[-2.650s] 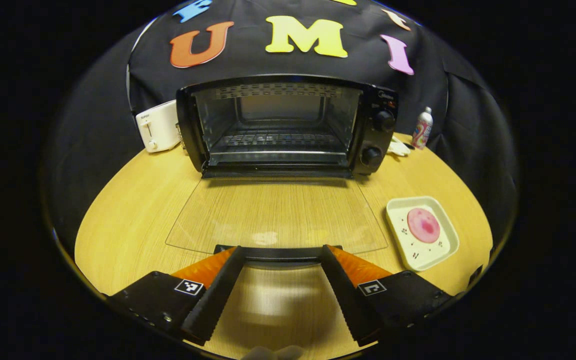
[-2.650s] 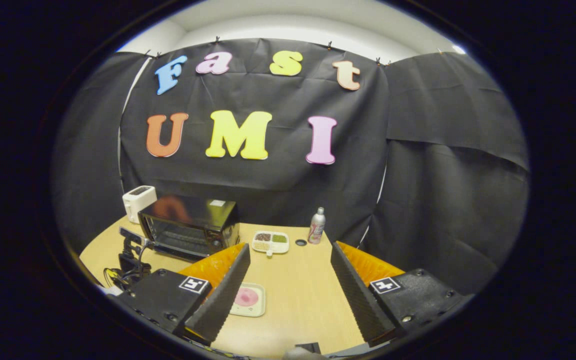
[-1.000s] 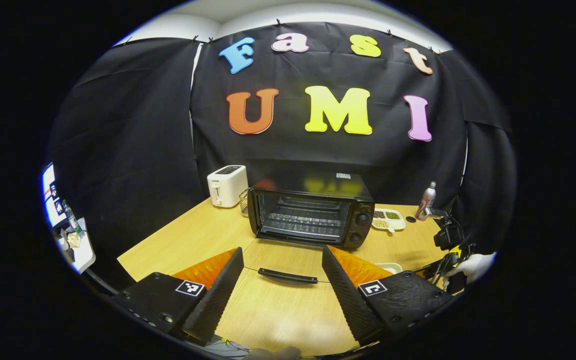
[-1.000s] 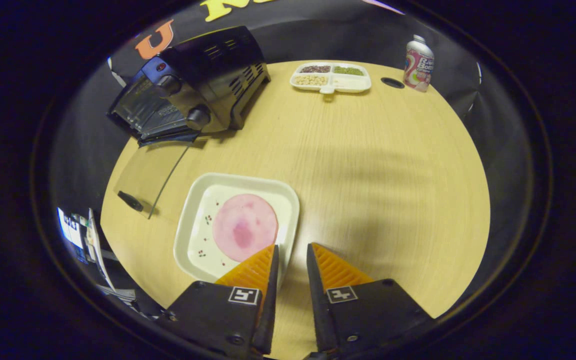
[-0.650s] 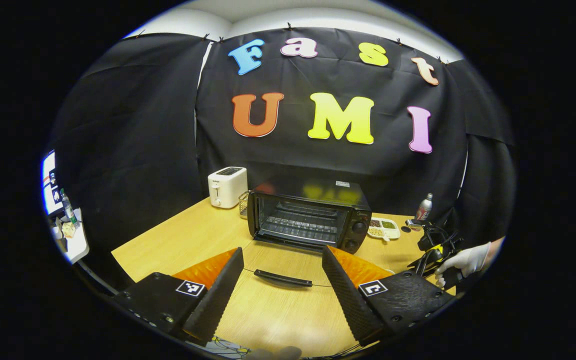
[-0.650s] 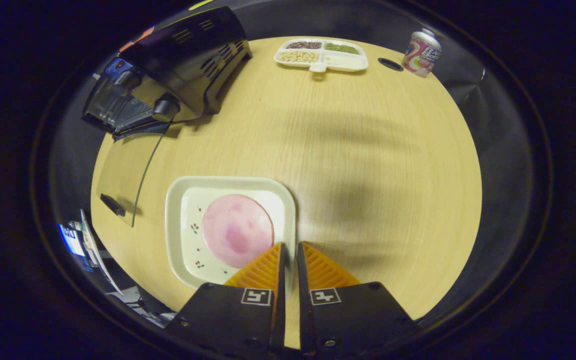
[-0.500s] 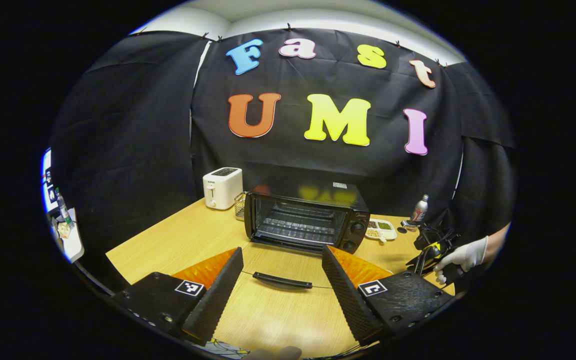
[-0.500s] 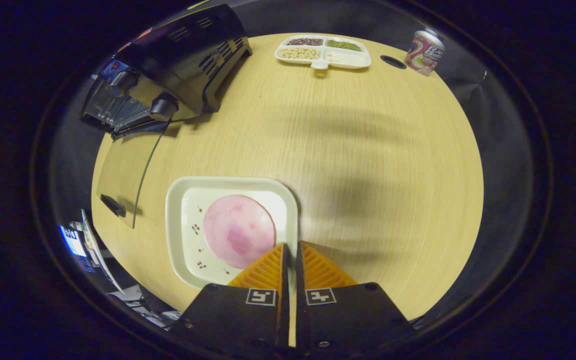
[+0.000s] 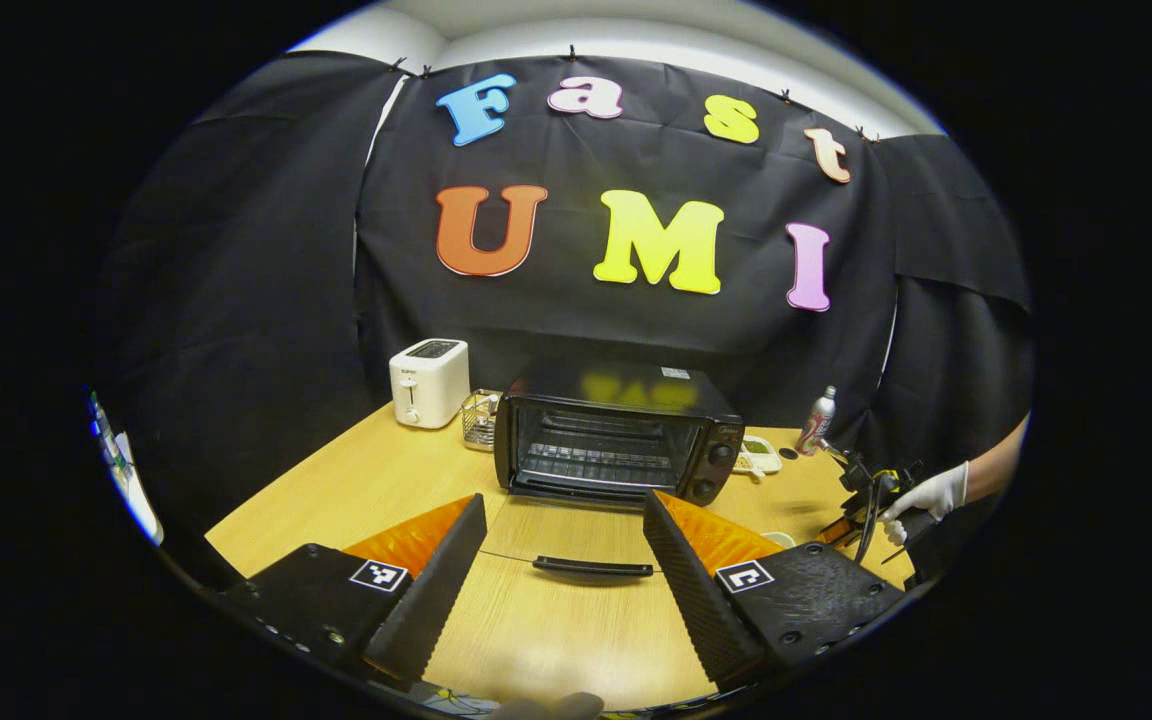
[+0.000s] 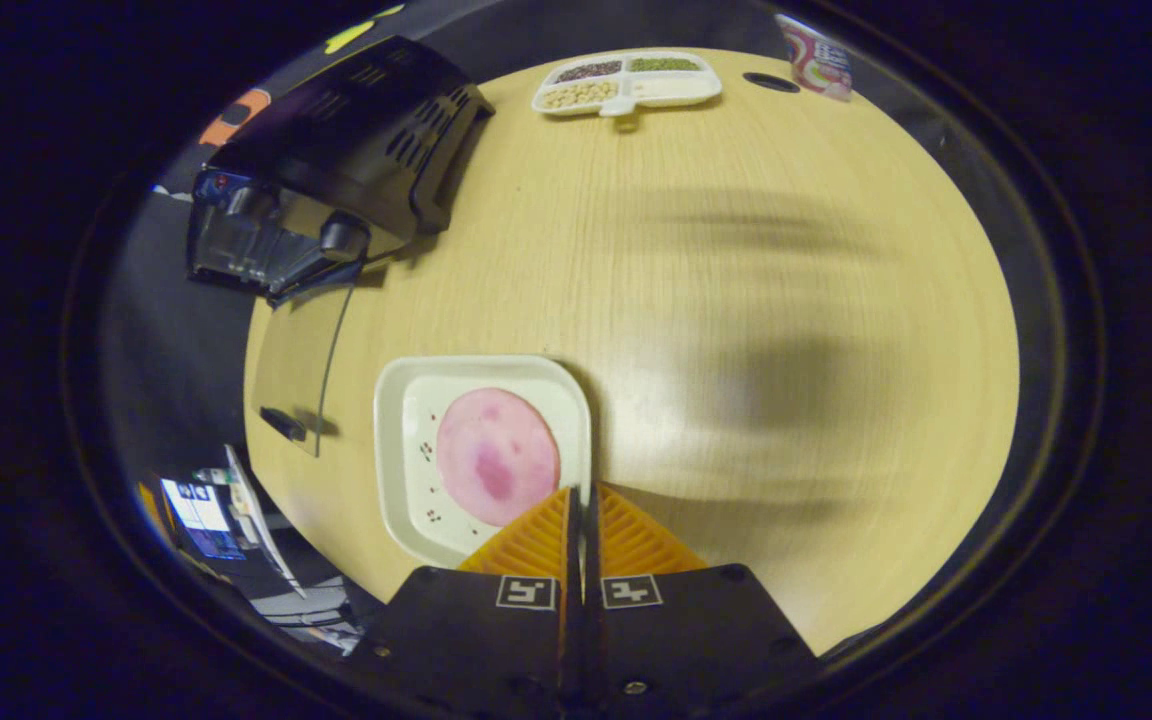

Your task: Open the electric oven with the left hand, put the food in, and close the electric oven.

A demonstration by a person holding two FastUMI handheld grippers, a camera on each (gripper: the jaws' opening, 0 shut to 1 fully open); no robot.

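**Plate pinched at its rim, oven up and to the left**

At the near right edge of the white square plate (image 10: 406,450), the right gripper (image 10: 581,500) has its two fingers pressed together on the rim, so it grips the plate rather than the food. A pink round slice (image 10: 496,455) lies flat in the plate's middle, just left of the fingertips. From this gripper the toaster oven (image 10: 336,170) sits up and to the left across the wooden table (image 10: 736,300), well apart from the plate. Its glass door (image 10: 301,360) is folded down flat onto the table toward the plate, handle (image 10: 281,423) at the free edge.

In the left gripper view, the left gripper (image 9: 564,520) hangs wide open, holding nothing, behind the door handle (image 9: 591,567). The open oven cavity (image 9: 591,450) faces it squarely.

My read: the plate must travel leftward over the lowered door, and the right gripper is the nearer one.
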